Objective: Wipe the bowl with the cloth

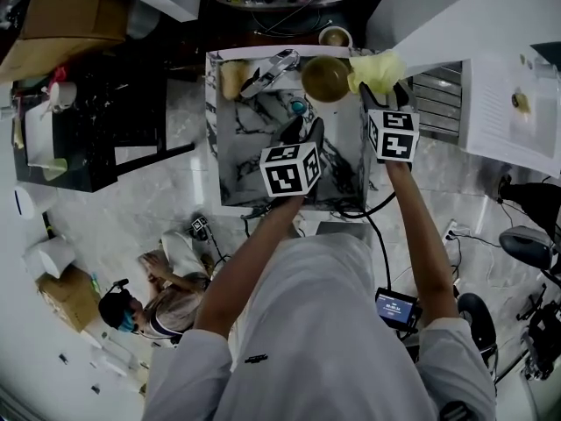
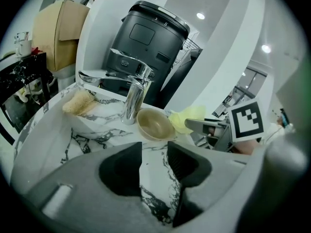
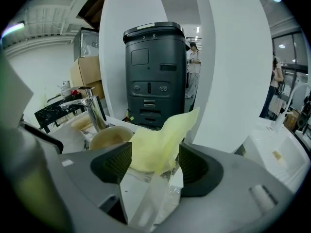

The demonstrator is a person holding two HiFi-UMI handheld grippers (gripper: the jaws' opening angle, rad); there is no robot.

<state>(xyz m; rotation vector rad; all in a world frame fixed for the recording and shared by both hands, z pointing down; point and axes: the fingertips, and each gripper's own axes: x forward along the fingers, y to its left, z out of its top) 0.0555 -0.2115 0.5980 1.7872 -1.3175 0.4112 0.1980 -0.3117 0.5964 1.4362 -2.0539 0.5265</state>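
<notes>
A tan bowl (image 1: pixel 326 78) stands on the marble counter (image 1: pixel 263 160) beside the faucet; it also shows in the left gripper view (image 2: pixel 154 124) and the right gripper view (image 3: pixel 109 137). A yellow cloth (image 1: pixel 377 70) lies just right of the bowl. In the right gripper view the cloth (image 3: pixel 165 135) stands up between the wide jaws of my right gripper (image 3: pixel 154 155), and the pads do not press on it. My left gripper (image 2: pixel 154 152) hovers over the counter short of the bowl, open, with nothing between its jaws. In the head view, the left gripper (image 1: pixel 302 132) is nearer me than the right gripper (image 1: pixel 382 93).
A chrome faucet (image 2: pixel 131 98) rises left of the bowl, with a tan sponge (image 2: pixel 80 102) further left. A tall black machine (image 3: pixel 155 72) stands behind the counter. A small cup (image 1: pixel 335 36) sits beyond the bowl. A person (image 1: pixel 153 301) sits on the floor, lower left.
</notes>
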